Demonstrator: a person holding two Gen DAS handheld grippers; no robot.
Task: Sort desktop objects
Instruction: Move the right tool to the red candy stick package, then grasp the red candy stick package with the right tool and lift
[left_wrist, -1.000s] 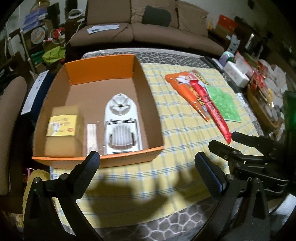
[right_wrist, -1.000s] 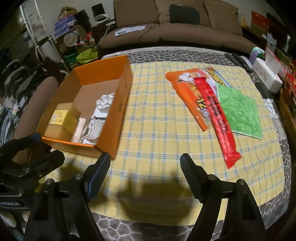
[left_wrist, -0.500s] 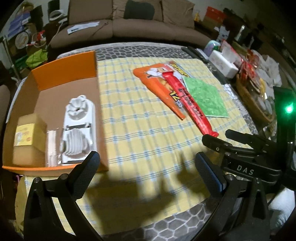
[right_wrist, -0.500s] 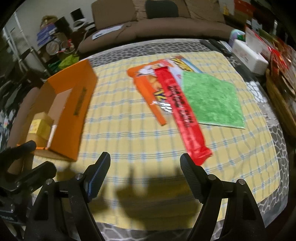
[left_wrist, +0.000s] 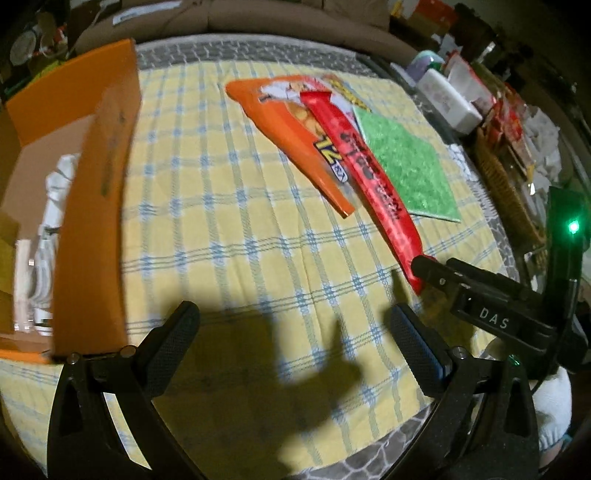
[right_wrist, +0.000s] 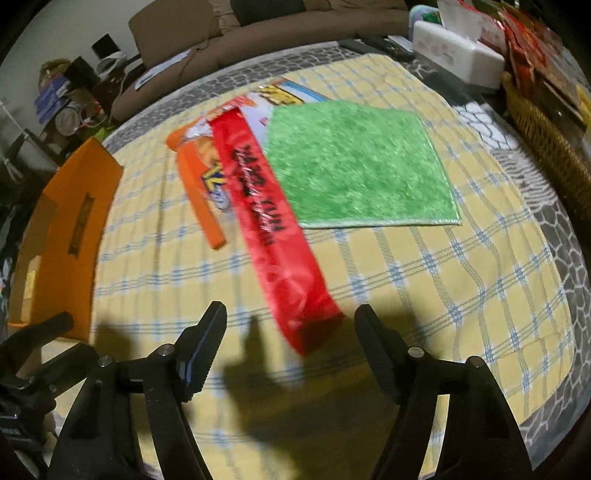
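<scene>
yellow plaid cloth | red packet end between right gripper jaws, untouched

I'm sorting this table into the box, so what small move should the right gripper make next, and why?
Probably ease the right gripper forward and down so its fingers straddle the near end of the red packet. Its jaws have just been closing a little but remain open with nothing between them, and that end lies just ahead of the fingertips. The packet lies atop the orange packet, so it should go first to the orange box.
</scene>
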